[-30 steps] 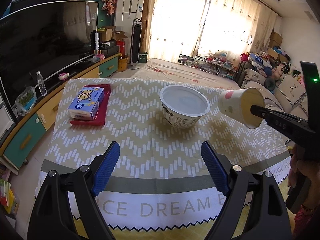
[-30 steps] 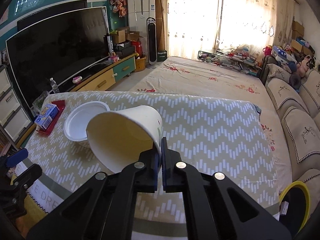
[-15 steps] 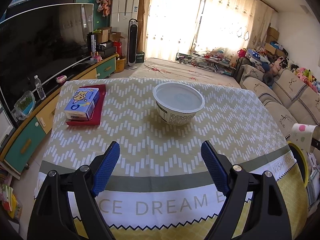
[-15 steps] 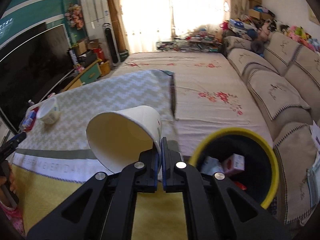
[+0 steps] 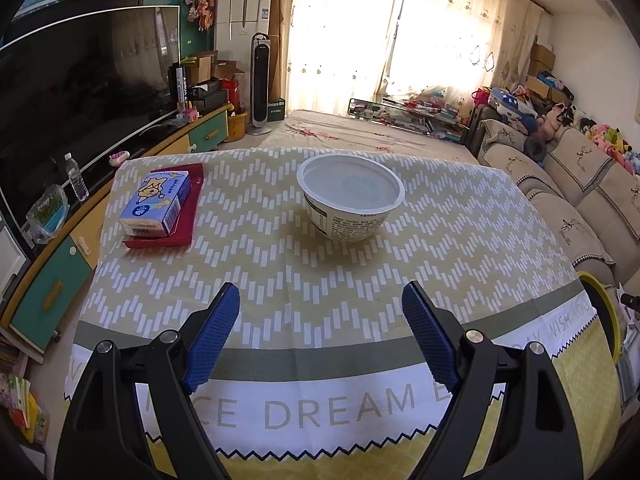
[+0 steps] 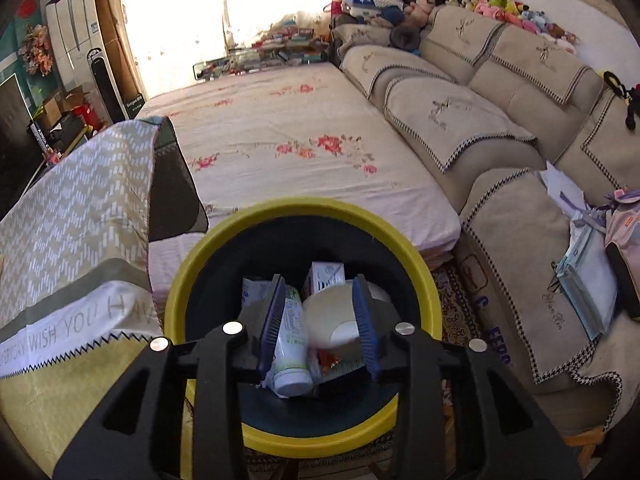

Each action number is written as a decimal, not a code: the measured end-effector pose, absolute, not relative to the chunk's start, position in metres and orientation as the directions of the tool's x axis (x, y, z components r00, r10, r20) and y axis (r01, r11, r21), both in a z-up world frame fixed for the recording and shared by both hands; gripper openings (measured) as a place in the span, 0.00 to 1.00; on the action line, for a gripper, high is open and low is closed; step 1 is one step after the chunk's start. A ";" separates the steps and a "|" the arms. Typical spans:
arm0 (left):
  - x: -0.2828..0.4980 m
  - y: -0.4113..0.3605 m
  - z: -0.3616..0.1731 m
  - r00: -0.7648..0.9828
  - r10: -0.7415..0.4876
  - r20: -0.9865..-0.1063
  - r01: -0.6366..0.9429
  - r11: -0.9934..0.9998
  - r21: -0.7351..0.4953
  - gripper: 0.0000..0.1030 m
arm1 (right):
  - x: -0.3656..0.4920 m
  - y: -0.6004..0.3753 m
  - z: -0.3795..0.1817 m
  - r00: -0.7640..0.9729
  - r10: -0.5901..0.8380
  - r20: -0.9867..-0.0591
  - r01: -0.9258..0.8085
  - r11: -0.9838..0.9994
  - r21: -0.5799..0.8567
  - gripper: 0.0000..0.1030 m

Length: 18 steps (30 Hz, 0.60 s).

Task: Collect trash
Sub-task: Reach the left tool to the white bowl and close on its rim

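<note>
My right gripper [image 6: 320, 320] is open and empty above the yellow-rimmed black trash bin [image 6: 200, 256]. The white paper cup [image 6: 332, 316] lies inside the bin among a white tube [image 6: 292, 344] and small cartons [image 6: 324, 276]. My left gripper [image 5: 320, 332] is open and empty above the near part of the table. A white paper bowl [image 5: 350, 200] stands upright at the table's middle, well beyond the left fingertips. The bin's rim [image 5: 604, 312] shows at the right edge of the left wrist view.
A blue tissue pack [image 5: 158, 204] lies on a red tray [image 5: 188, 224] at the table's left. The table [image 5: 280, 264] has a chevron cloth. A TV cabinet [image 5: 52, 264] runs along the left, a sofa [image 6: 500, 148] on the right, a floral-covered bed [image 6: 280, 140] beyond the bin.
My right gripper swung from the table to over the bin, opened and let go of the paper cup, which now lies in the bin. The left gripper stayed open and barely moved.
</note>
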<state>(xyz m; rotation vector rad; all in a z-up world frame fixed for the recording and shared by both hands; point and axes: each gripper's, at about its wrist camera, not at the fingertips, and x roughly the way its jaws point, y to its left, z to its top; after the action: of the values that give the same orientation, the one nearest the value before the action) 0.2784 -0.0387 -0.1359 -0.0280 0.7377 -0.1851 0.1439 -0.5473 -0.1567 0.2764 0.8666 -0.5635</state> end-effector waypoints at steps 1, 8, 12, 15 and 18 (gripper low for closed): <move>0.278 -0.040 -0.136 0.723 -0.180 -0.667 0.161 0.983 -0.090 0.80 | 0.143 -0.544 -0.152 0.540 -0.342 -0.769 0.563 0.826 0.028 0.32; 0.275 -0.052 -0.137 0.716 -0.205 -0.667 0.203 0.976 -0.082 0.80 | 0.173 -0.475 -0.092 0.775 -0.213 -0.595 0.381 0.908 0.171 0.43; 0.280 -0.063 -0.141 0.687 -0.196 -0.700 0.213 0.975 -0.064 0.80 | 0.212 -0.430 -0.082 0.837 -0.118 -0.534 0.261 0.944 0.201 0.43; 0.284 -0.074 -0.137 0.674 -0.187 -0.715 0.230 0.972 -0.038 0.80 | 0.230 -0.404 -0.092 0.847 -0.103 -0.521 0.221 0.960 0.170 0.43; 0.293 -0.085 -0.124 0.686 -0.167 -0.708 0.247 0.969 0.011 0.80 | 0.240 -0.387 -0.106 0.825 -0.071 -0.561 0.193 0.968 0.162 0.43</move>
<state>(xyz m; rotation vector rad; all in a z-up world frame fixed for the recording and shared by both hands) 0.2934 -0.0847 -0.1235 0.1080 0.7809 -0.2322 0.2404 -0.3875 -0.1059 0.2163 0.5852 -0.1416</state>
